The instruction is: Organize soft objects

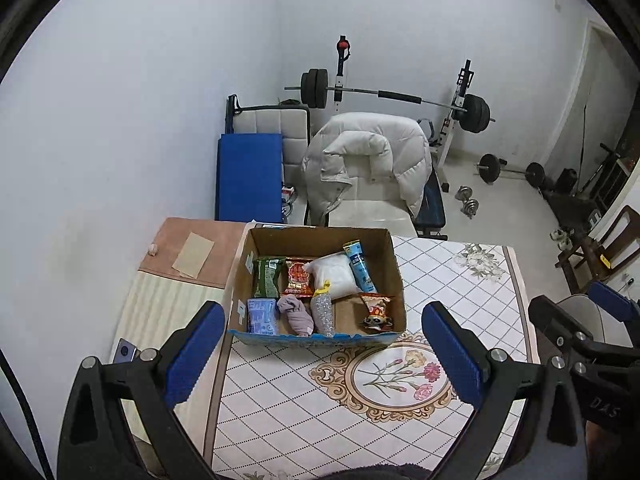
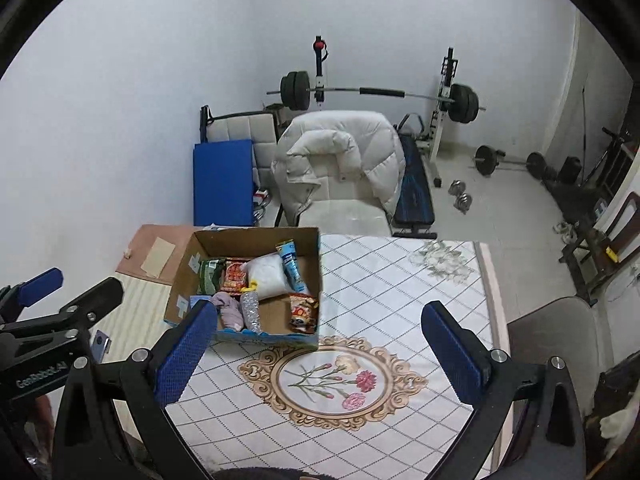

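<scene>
- The left claw (image 1: 322, 352) hangs with its blue-padded fingers spread wide and nothing between them, held back above the tabletop (image 1: 460, 280), probably so the box stays in plain sight.
- The right claw (image 2: 316, 350) is likewise spread and empty, beside its partner.
- Beyond both, the open brown cardboard box (image 1: 394, 268) rests on the tabletop's left part, its walls keeping the soft things gathered: a white pillowy bag (image 1: 336, 274), a rolled mauve cloth (image 1: 297, 314), a green packet (image 1: 267, 276), a red snack packet (image 1: 298, 276).
- Judging by this, the sorting looks nearly finished.
</scene>
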Demonstrator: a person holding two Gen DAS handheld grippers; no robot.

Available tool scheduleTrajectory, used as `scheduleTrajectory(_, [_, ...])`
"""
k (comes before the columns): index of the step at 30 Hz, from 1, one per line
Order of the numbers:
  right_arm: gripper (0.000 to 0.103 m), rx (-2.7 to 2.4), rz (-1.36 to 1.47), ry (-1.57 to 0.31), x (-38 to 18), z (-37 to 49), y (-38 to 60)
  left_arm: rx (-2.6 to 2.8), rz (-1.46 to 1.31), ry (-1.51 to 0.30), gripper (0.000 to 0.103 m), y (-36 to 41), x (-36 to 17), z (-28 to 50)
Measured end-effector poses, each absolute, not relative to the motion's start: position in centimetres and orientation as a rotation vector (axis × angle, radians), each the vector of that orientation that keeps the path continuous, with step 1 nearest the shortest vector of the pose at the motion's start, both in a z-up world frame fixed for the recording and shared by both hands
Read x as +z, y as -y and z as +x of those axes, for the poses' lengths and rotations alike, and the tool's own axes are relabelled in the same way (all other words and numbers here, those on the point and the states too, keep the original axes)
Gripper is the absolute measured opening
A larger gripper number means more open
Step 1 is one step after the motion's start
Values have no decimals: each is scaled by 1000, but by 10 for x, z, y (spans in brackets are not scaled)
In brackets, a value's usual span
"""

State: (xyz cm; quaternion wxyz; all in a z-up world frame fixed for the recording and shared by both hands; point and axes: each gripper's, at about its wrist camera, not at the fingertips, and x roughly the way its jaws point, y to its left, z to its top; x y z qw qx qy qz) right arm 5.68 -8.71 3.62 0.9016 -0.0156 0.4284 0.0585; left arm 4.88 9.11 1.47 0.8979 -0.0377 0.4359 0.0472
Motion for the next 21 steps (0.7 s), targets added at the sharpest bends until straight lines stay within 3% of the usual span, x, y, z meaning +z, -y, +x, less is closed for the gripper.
scheduleTrajectory(21, [103, 77, -52, -854, 51, 41, 95, 93, -84, -900, 101, -86, 21, 36])
